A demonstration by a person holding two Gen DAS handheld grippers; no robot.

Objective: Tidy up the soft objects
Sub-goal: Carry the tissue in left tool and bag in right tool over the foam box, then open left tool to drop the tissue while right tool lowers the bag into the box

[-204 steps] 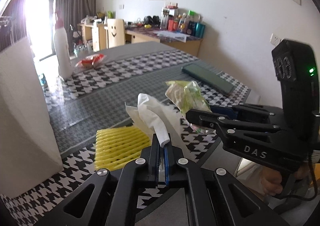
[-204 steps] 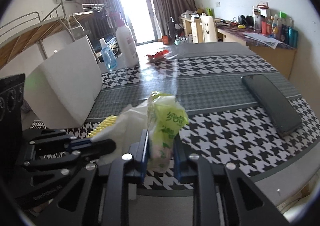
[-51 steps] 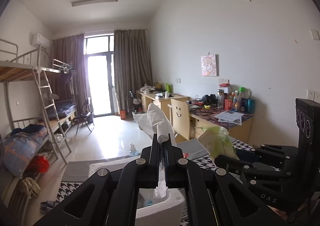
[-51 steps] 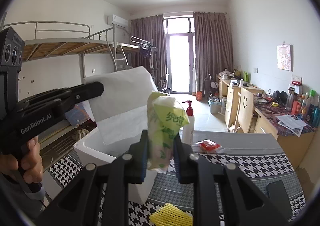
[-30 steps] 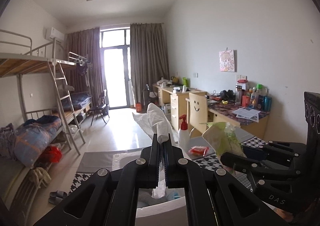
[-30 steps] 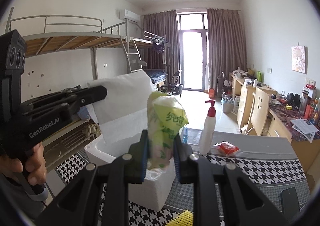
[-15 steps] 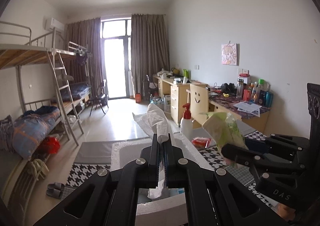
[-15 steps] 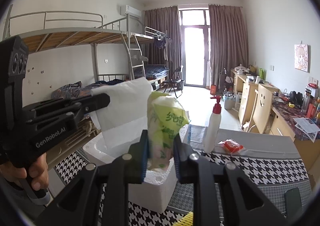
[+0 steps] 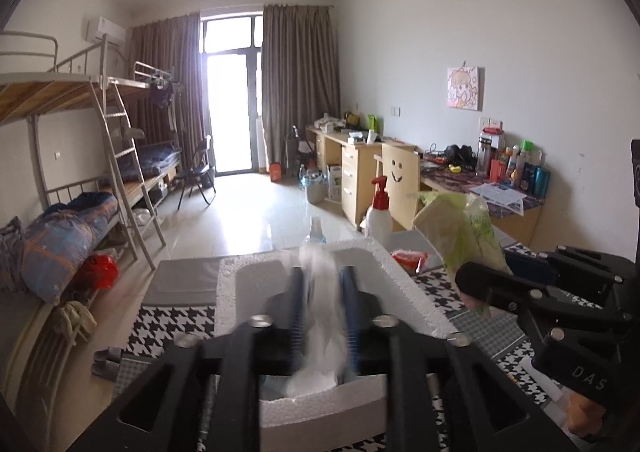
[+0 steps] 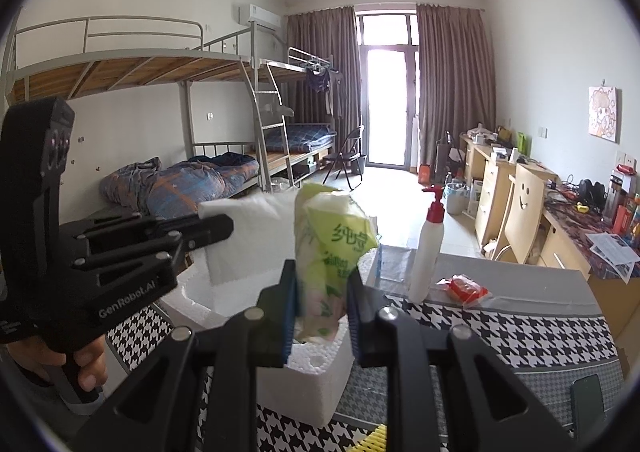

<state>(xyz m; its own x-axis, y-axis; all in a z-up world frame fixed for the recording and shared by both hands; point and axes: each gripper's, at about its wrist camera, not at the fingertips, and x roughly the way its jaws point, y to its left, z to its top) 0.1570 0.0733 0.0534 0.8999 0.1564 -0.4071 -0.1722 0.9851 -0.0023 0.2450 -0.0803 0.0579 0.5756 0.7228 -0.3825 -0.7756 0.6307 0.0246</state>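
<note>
A dormitory room seen from two handheld grippers working over a table covered in a black-and-white houndstooth cloth (image 10: 516,326). On the cloth stands a white foam box (image 9: 400,292), open at the top, with thick crumbly walls.

The left gripper (image 9: 322,304) hangs over the box opening. Its jaws are opening, and a white tissue (image 9: 322,308), blurred, hangs loose in the gap between the blue pads, its lower end down inside the box. The pads do not press on it. In the right wrist view the same tissue (image 10: 244,236) shows as a white sheet at the tip of the left gripper (image 10: 218,230), above the box's far wall. A hand (image 10: 86,362) grips that tool's handle.

The right gripper (image 10: 320,292) is closed on a green tissue packet (image 10: 332,240), which stands upright between its pads, just in front of the foam box (image 10: 304,380). The packet blocks much of the box's inside from that view.

Behind the box, on the table, stand a white pump bottle with a red top (image 10: 426,252) and a smaller clear spray bottle (image 9: 314,232). A red packet (image 10: 462,288) lies just right of the pump bottle. A yellow foam net (image 10: 374,438) peeks in at the lower edge, and a dark phone (image 10: 586,396) lies near the table's right end. Beyond are bunk beds (image 10: 160,92) and desks (image 10: 496,180).
</note>
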